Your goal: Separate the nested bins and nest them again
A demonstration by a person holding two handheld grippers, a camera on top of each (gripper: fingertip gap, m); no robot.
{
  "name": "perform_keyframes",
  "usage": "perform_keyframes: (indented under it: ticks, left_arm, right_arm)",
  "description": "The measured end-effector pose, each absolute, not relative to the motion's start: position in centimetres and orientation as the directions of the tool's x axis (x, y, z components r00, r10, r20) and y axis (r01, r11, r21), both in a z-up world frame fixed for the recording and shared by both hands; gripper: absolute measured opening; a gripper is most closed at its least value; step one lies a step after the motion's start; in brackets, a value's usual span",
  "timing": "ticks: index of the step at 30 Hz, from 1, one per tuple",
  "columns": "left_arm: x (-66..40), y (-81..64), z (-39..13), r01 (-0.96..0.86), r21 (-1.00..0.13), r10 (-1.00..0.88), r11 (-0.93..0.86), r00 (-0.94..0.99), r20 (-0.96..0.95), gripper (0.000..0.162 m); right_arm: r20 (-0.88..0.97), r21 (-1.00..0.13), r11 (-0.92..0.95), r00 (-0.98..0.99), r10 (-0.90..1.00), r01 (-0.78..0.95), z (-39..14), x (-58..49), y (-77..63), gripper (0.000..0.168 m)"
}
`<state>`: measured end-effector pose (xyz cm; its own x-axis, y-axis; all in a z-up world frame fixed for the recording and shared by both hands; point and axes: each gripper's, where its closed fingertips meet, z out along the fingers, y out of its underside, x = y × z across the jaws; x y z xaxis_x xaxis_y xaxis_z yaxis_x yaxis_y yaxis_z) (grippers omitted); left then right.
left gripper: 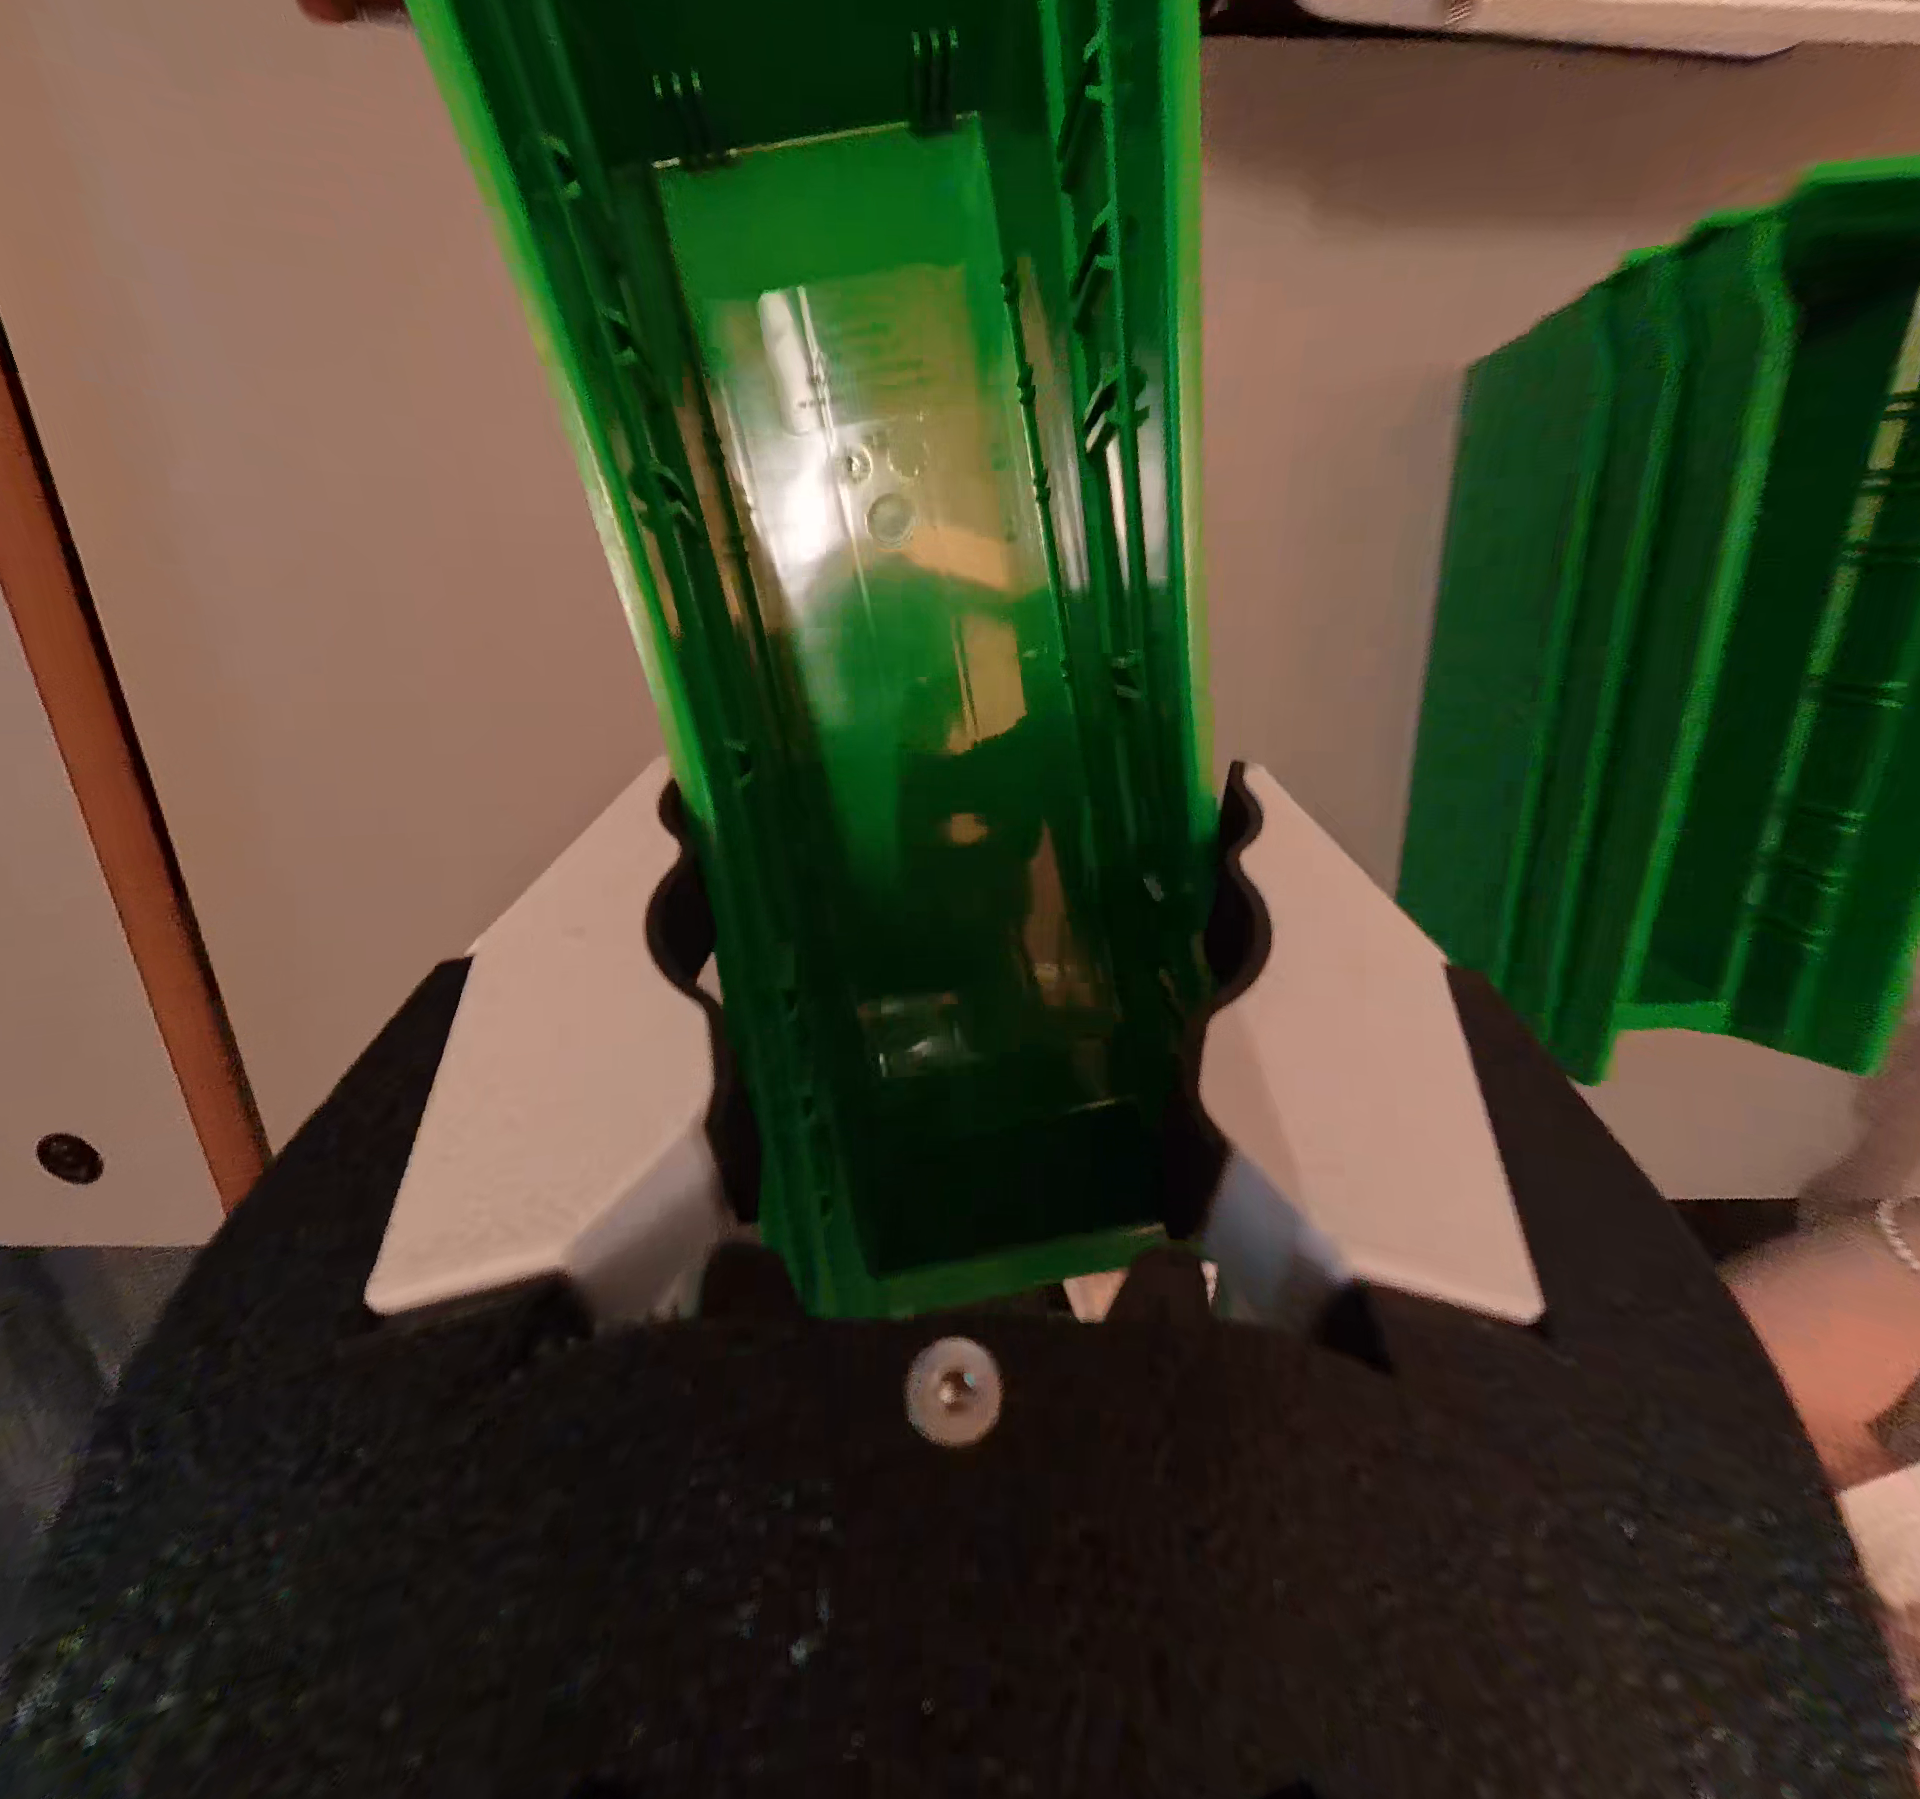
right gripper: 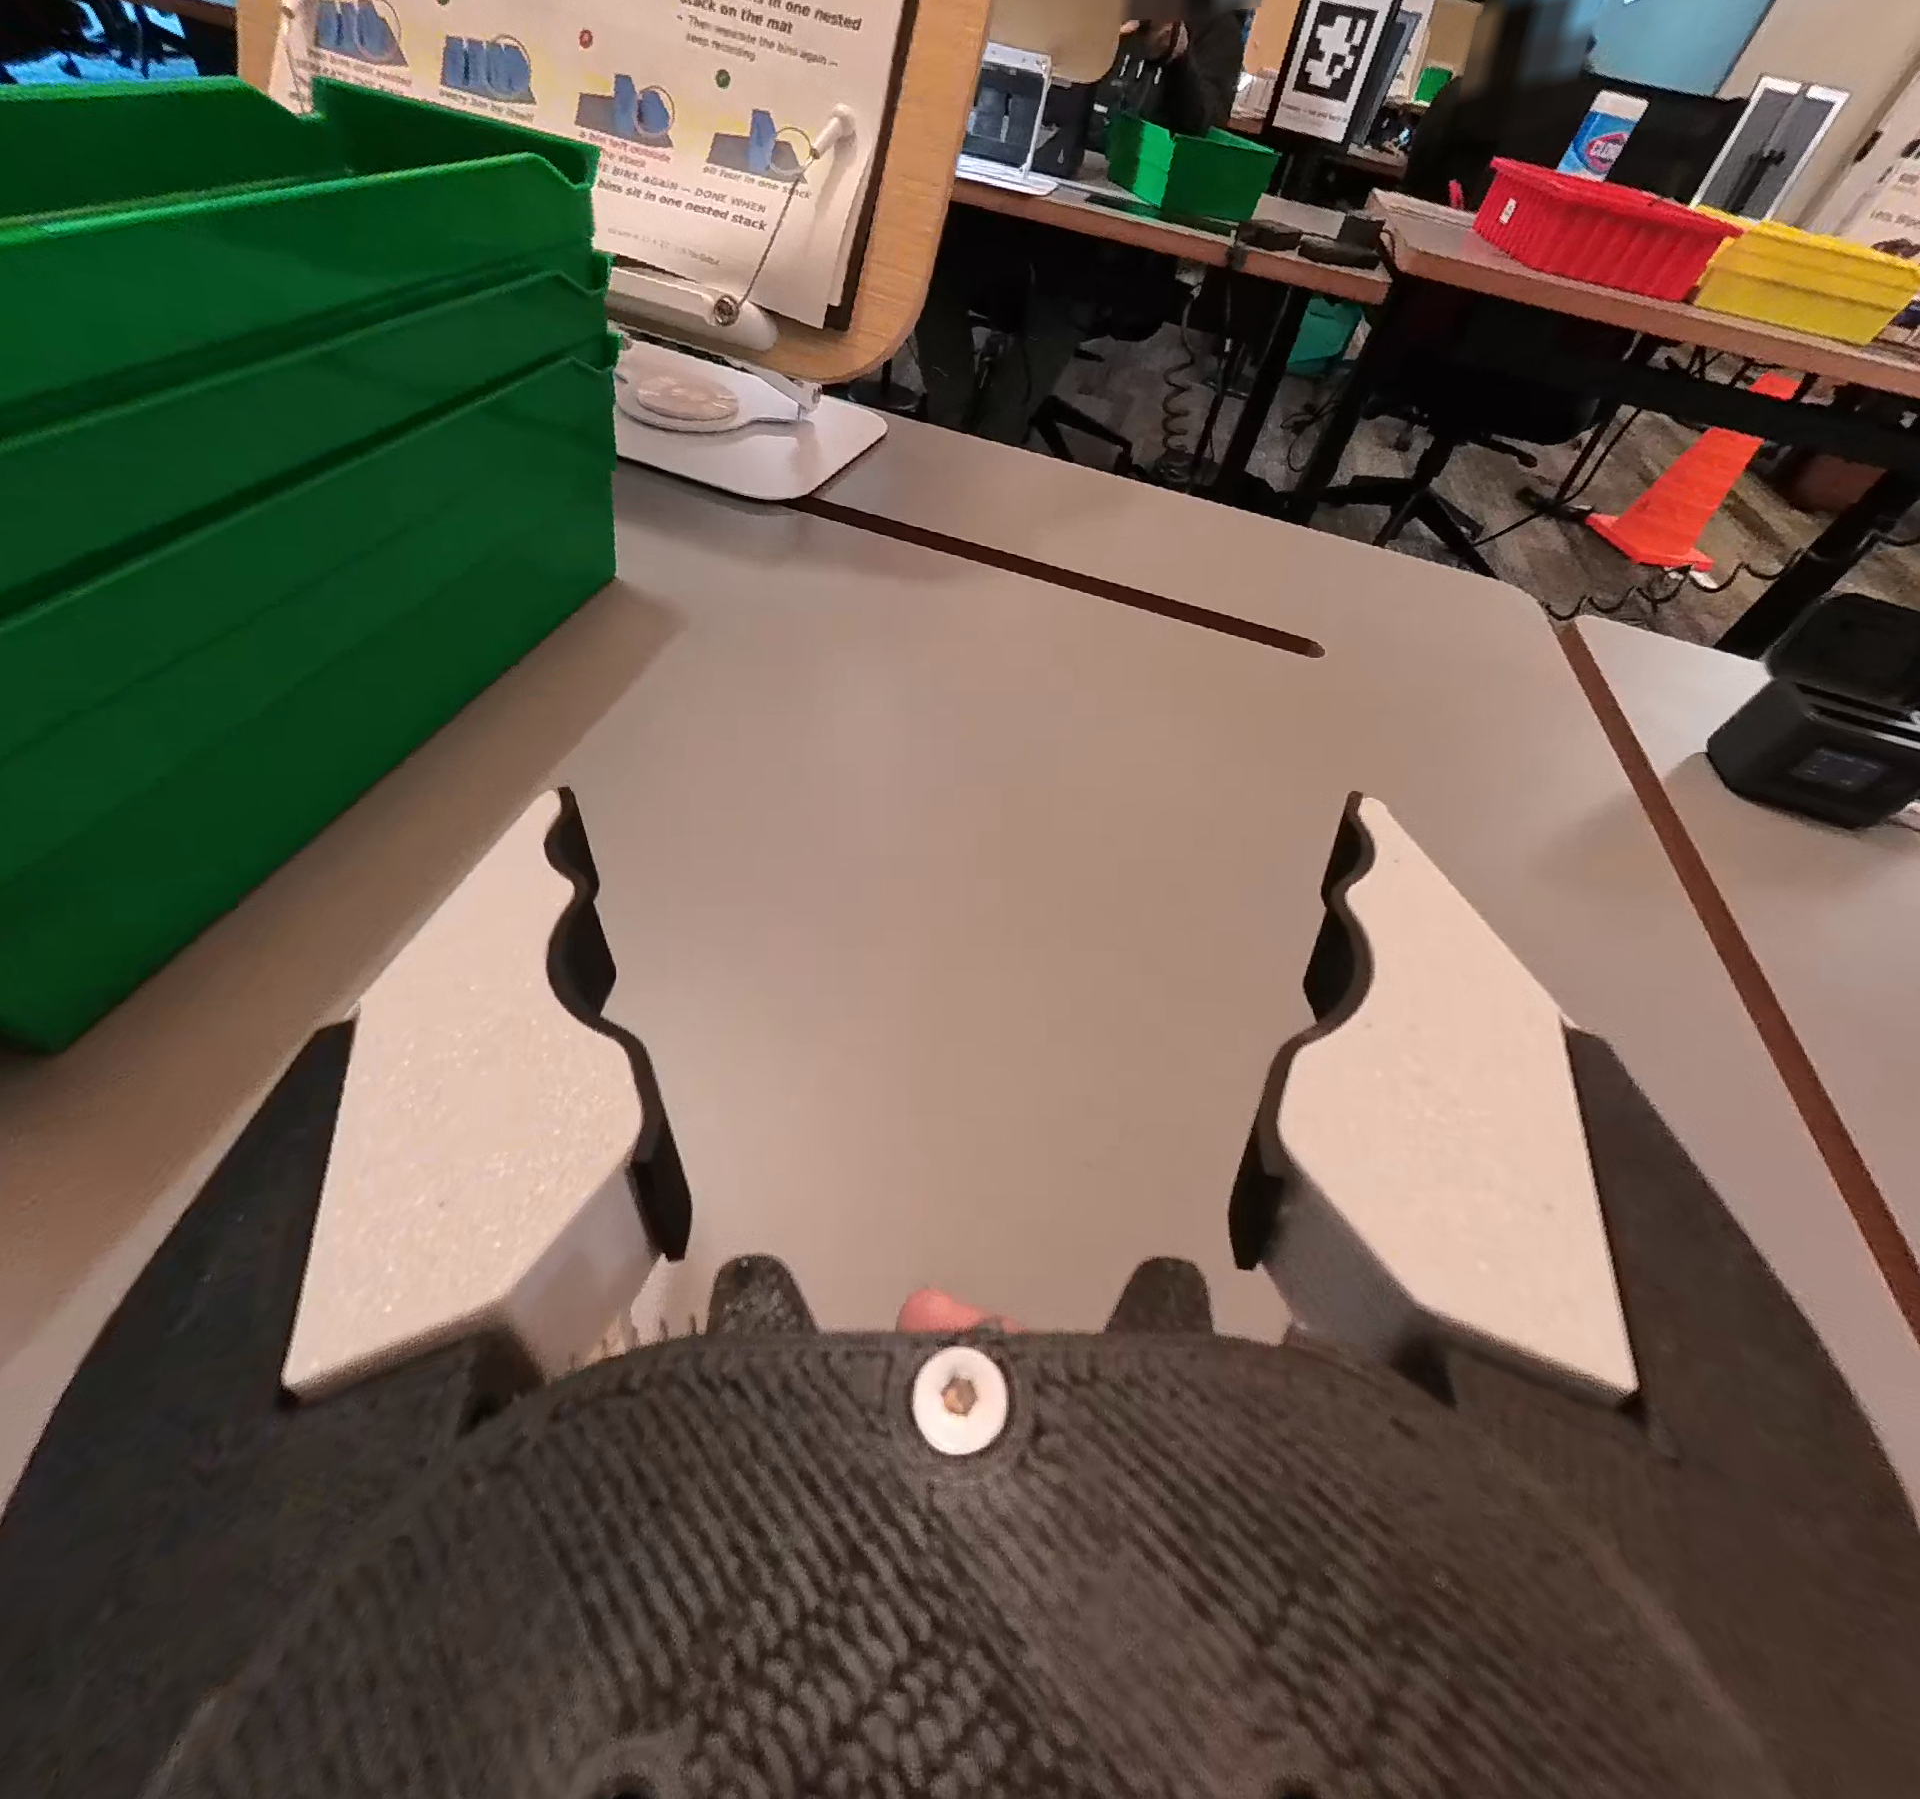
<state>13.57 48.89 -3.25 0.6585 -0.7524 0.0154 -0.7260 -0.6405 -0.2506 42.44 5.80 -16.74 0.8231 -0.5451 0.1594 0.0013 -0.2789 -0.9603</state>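
- Left wrist view: your left gripper [left gripper: 951, 928] is clamped on a long, narrow green bin [left gripper: 883, 502], both fingers pressed against its outer side walls. The bin runs away from the camera along the fingers, its open interior facing you, with a glossy floor and ribbed inner walls.
- Same view, right side: a stack of green bins [left gripper: 1683, 658] appears well apart from the held bin, tilted in the picture and slightly blurred. How many bins it contains cannot be told from this view.
- Behind both, pale cabinet panels [left gripper: 312, 502] with a wooden edge fill the background.
- Right wrist view: your right gripper [right gripper: 961, 1011] stands wide apart and holds nothing; only the bare grey tabletop [right gripper: 1039, 762] shows between its fingers.
- Same view, left side: the nested stack of green bins [right gripper: 291, 502] rests on the table, just beside the left finger but not touching it. Several stepped rims show one above the other.
- Behind the stack, an instruction sheet [right gripper: 644, 56] stands clipped to a wooden board.
- Far right: a red bin [right gripper: 1600, 227] and a yellow bin [right gripper: 1808, 284] sit side by side on another table.
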Motion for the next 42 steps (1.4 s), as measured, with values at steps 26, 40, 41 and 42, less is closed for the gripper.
perform_keyframes:
  ticks: [26, 40, 41, 42]
  left_arm:
    - [5.5, 63.6, -21.0, -0.74, -0.399, -0.831, -0.541, 0.543, 0.12, 0.098]
    - [5.6, 64.2, -19.7, -0.808, -0.383, -0.85, -0.448, 0.518, -0.099, 0.12]
    - [6.4, 64.6, -18.1, -0.781, -0.443, -0.836, -0.441, 0.536, -0.113, 0.115]
    - [7.4, 64.7, -16.4, -0.749, -0.497, -0.824, -0.438, 0.556, -0.111, 0.115]
  right_arm:
    - [0.111, -0.945, -0.315, 0.818, -0.564, -0.089, -20.0, 43.0, 5.0, 0.135]
    - [0.126, -0.944, -0.317, 0.797, -0.591, -0.086, -19.8, 43.3, 3.6, 0.135]
    - [0.128, -0.945, -0.317, 0.796, -0.591, -0.083, -19.7, 43.3, 3.6, 0.135]
    - [0.129, -0.946, -0.314, 0.797, -0.59, -0.08, -19.5, 43.2, 3.6, 0.135]
